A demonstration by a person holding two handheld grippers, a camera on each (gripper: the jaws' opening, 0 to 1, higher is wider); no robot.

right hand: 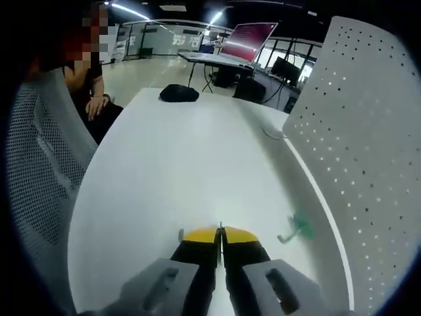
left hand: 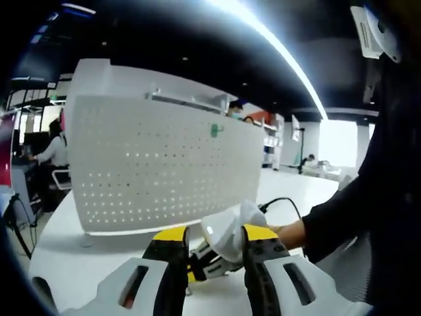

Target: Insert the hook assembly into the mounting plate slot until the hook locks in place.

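On the white table [right hand: 164, 178]:
Pegboard: the perforated plate [left hand: 164, 164] stands upright.
Green hook: one [right hand: 299, 228] lies near the plate foot (a second [left hand: 216, 130] is on the plate).
Left gripper [left hand: 214, 238]: jaws spread, the other gripper's white body between them.
Right gripper [right hand: 220, 235]: jaws pressed together, nothing between.

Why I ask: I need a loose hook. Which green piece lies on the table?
The green hook beside the right gripper; the other green piece sits on the pegboard.
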